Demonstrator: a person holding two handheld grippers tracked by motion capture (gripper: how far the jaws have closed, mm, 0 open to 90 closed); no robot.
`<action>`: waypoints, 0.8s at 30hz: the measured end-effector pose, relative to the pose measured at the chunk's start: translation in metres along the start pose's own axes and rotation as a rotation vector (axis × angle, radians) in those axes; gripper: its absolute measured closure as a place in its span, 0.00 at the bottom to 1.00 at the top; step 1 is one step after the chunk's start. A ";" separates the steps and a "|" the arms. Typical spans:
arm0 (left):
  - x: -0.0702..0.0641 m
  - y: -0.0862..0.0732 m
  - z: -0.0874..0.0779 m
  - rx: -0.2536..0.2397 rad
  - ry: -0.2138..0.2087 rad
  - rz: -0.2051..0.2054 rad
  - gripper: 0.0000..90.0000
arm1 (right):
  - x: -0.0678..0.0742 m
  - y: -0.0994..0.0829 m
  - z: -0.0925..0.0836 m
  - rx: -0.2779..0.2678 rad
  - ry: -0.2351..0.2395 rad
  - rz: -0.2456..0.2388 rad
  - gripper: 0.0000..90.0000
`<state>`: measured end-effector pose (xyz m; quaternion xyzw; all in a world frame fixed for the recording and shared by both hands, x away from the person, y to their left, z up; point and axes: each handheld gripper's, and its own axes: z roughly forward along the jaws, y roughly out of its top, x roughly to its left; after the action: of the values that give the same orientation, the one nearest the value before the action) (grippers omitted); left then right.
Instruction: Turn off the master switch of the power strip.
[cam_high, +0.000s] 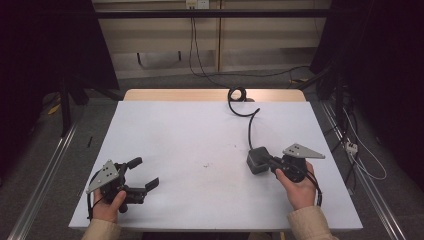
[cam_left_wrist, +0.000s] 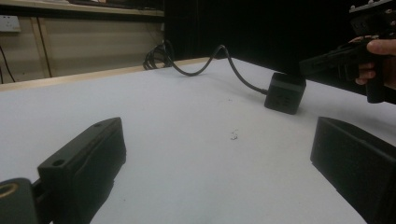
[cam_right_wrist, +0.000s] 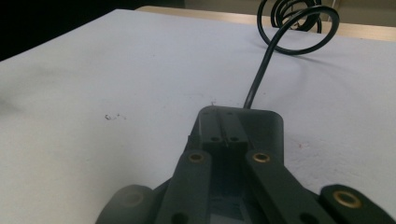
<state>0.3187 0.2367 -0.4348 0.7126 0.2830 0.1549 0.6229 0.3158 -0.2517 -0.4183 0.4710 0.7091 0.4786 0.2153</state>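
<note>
From the high view the whole bench is laid out, with a small dark box sitting right of centre and a black cable running from it up to a coil at the far edge. The right gripper is seen pressed up against that box, held level in the right hand, but from up there it can't be told whether the box is actually gripped. That gets cleared up in the right gripper view: the fingers are brought together side by side with no gap, lying over the top of the box rather than clamped around it, and the cable is seen leaving its far side. The left gripper is held near the front left corner, well apart from the box, with its fingers spread wide and nothing between them. In the left gripper view the same wide spread is shown, one finger low at the left, and the box's face with the other gripper just beside it is seen side-on. A few small specks on the white sheet are picked up there too.
</note>
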 end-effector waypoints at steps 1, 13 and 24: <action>0.000 0.000 0.000 0.001 -0.001 0.002 0.03 | -0.001 0.000 0.000 0.001 -0.002 0.001 1.00; -0.001 0.000 0.002 0.002 -0.007 0.005 0.03 | -0.007 -0.003 0.003 0.009 -0.013 -0.003 1.00; 0.000 0.000 0.002 -0.001 -0.006 0.004 0.03 | -0.006 -0.001 0.005 0.012 -0.020 -0.016 1.00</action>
<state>0.3196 0.2353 -0.4346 0.7135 0.2795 0.1540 0.6238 0.3216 -0.2542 -0.4227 0.4713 0.7135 0.4679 0.2233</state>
